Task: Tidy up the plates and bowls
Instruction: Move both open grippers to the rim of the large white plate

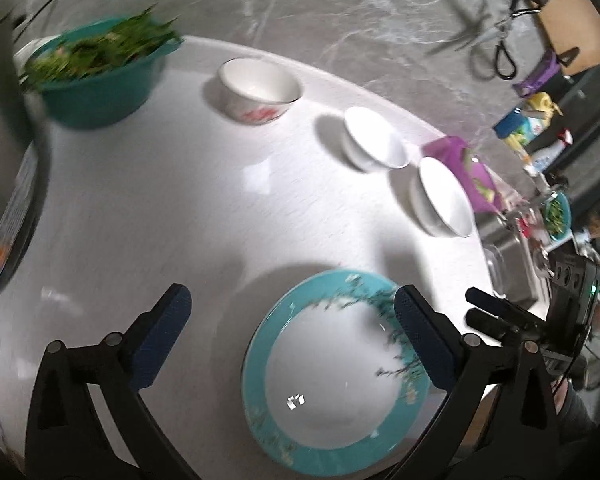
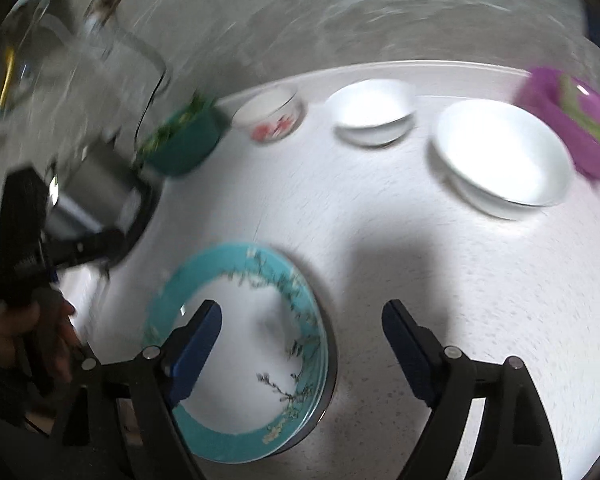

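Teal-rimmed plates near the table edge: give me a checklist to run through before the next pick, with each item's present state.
1. Left gripper empty, blue pads apart: ok.
2. Right gripper empty, pads apart: ok.
3. Teal-rimmed plates lie flat on the white table, stacked (layered rims in the right wrist view): ok.
4. Stack fully on the table: cannot tell; it sits close to the near edge, partly hidden by the fingers.
5. Two white bowls and the red-patterned bowl upright, apart, unstacked: ok for picking.
6. Teal bowl free to stack: not ok, it holds greens.
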{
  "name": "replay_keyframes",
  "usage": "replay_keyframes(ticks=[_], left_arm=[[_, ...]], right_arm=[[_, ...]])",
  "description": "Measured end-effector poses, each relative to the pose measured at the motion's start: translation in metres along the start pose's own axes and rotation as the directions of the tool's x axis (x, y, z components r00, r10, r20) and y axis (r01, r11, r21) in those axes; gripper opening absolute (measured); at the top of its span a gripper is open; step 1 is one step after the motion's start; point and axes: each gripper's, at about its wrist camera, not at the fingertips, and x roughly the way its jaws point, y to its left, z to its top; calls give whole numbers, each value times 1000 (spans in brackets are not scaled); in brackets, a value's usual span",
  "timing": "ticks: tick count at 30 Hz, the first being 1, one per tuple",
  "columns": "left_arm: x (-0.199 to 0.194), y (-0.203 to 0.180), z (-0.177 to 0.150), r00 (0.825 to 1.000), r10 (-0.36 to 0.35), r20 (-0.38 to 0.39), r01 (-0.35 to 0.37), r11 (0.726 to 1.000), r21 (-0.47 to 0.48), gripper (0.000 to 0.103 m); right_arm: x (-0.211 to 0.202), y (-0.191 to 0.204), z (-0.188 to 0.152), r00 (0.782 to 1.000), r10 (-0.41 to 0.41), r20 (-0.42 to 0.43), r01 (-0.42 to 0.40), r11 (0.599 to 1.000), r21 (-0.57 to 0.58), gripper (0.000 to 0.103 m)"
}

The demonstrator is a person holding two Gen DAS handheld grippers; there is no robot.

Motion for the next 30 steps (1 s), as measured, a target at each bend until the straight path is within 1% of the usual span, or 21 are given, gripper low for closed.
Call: replay_keyframes(ticks=[3,5,7,9,10,12,14,16,18,20,22,25,26,28,30], left_arm=[[7,-10,12,1000,-13,-10,13,999,39,103],[11,-19,17,1000,-18,-4,19,998,54,103],[14,-30,22,1000,-27,6,26,998,51,103],[17,-41,27,999,-38,13,38,999,38,103],[21,-51,33,999,-48,11,48,999,18,103],[28,-68,42,998,-66,-6,66,998,18,103],[42,-100,57,999,-44,-6,44,997,59,103],[62,-130,72,1000,-10,-23,13,993,114,103],[82,-155,83,1000,11,-26,-7,989,147,103],[113,-183,92,997,47,-58,-35,981,193,102],[145,-204,98,992,96,-79,-75,969,237,102],[184,-223,106,983,163,-83,-134,950,280,102],[193,-224,108,981,171,-89,-140,949,283,102],[214,-229,111,977,187,-106,-150,946,287,101],[227,-232,112,975,187,-123,-144,944,295,101]], right_arm=[[-26,-20,4,998,15,57,-23,991,132,85],[-39,-32,5,996,9,88,-25,983,182,86],[-54,-46,4,994,2,113,-27,976,216,86],[-63,-58,6,992,-9,128,-20,974,226,86],[-67,-64,8,991,-13,134,-18,973,229,86],[-79,-86,15,988,-27,153,-12,970,244,86],[-87,-105,23,986,-44,163,0,965,261,86],[-93,-128,34,984,-61,170,12,961,278,86],[-92,-148,46,983,-93,155,44,955,293,86],[-85,-168,58,984,-121,129,74,945,318,86],[-80,-185,66,982,-143,127,92,937,338,86],[-64,-200,73,981,-173,92,132,930,343,84],[-55,-203,75,983,-168,77,132,930,343,80],[-41,-211,75,984,-171,44,146,929,341,76],[-31,-216,75,987,-158,27,139,929,343,75]])
